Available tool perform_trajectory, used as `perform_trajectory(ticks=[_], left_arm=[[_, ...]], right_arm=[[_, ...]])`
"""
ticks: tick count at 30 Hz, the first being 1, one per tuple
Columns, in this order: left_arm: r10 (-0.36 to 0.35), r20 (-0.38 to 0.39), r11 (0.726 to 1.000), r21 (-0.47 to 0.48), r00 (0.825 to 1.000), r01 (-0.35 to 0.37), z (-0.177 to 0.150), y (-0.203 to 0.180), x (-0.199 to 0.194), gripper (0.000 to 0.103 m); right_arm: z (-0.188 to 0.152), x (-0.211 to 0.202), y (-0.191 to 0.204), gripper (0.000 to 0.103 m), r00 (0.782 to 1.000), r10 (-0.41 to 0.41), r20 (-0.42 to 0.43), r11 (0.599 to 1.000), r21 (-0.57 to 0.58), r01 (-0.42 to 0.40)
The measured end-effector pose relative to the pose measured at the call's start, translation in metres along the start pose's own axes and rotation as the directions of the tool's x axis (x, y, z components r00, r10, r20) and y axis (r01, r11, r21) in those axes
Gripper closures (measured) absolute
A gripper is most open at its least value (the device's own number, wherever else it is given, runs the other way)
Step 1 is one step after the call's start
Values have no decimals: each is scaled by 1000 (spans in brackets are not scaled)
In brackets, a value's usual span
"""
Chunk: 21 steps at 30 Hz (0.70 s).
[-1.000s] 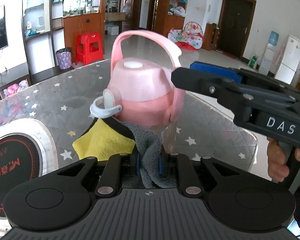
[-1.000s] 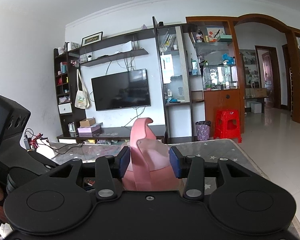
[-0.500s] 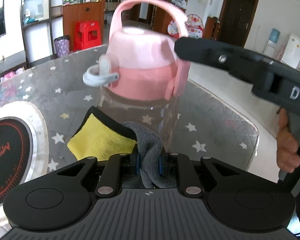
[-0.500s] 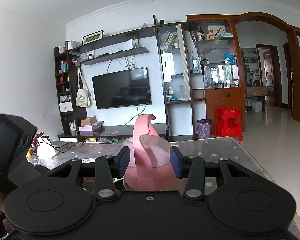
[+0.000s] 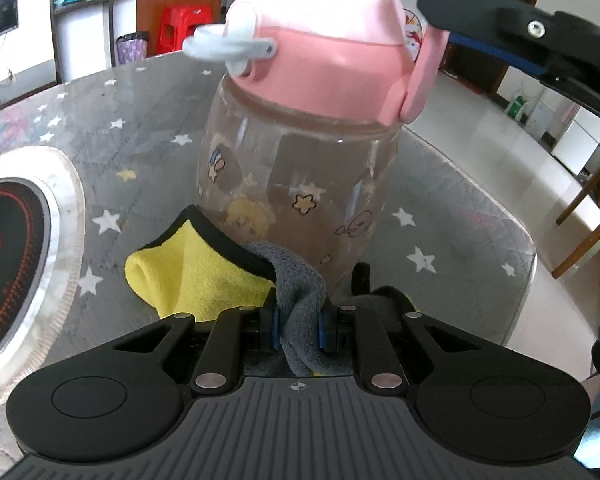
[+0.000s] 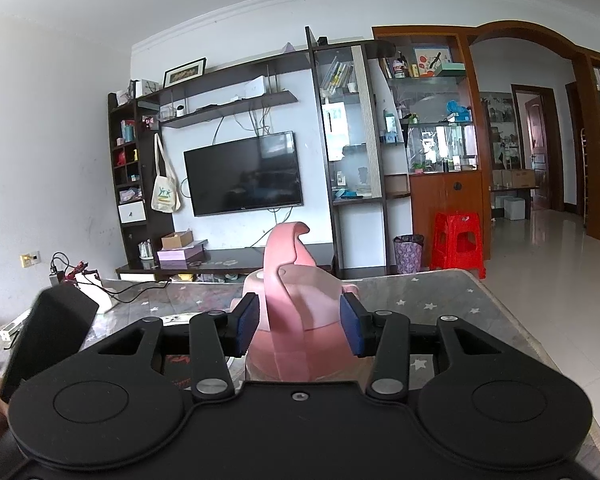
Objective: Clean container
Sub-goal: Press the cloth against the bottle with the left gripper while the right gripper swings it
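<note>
The smooth, seemingly empty bottle [image 5: 296, 168] is clamped at its pink lid [image 6: 300, 320] by the right gripper [image 6: 298, 326]; the soft cloth [image 5: 228, 276] is pinched narrowly in the left gripper [image 5: 298, 326], near the bottle's base

One pink-lidded bottle [image 5: 296, 184]; one yellow-and-grey cloth [image 5: 204, 276]; two grippers, left gripper [image 5: 298, 320], right gripper [image 6: 300, 324]; one red stool [image 6: 458, 240]

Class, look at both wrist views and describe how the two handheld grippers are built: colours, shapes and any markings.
Both are matte black plastic. The left gripper has a ribbed grey-black top plate with a small crosshair mark, two round discs, silver rivets on its linkage bars and blue-padded fingers. The right gripper has a smooth plate, the same discs, silver rivets and blue-padded fingers.
</note>
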<state>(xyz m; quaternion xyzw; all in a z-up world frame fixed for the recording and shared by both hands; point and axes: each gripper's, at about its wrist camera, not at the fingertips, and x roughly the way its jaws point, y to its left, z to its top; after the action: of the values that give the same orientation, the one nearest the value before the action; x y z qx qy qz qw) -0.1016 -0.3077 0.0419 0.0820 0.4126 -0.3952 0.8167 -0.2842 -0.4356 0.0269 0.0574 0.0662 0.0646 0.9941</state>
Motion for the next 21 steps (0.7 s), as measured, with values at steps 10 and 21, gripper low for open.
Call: perform_trajectory(ticks=[10, 21], left_arm=[[-6, 2, 1000, -14, 1000, 6, 0, 4, 2, 84], [19, 44, 1000, 24, 999, -20, 17, -4, -25, 84]], right_arm=[[-4, 0, 4, 55, 1000, -2, -5, 1000, 0, 2], [-3, 3, 5, 54, 1000, -4, -4, 1000, 1, 4]])
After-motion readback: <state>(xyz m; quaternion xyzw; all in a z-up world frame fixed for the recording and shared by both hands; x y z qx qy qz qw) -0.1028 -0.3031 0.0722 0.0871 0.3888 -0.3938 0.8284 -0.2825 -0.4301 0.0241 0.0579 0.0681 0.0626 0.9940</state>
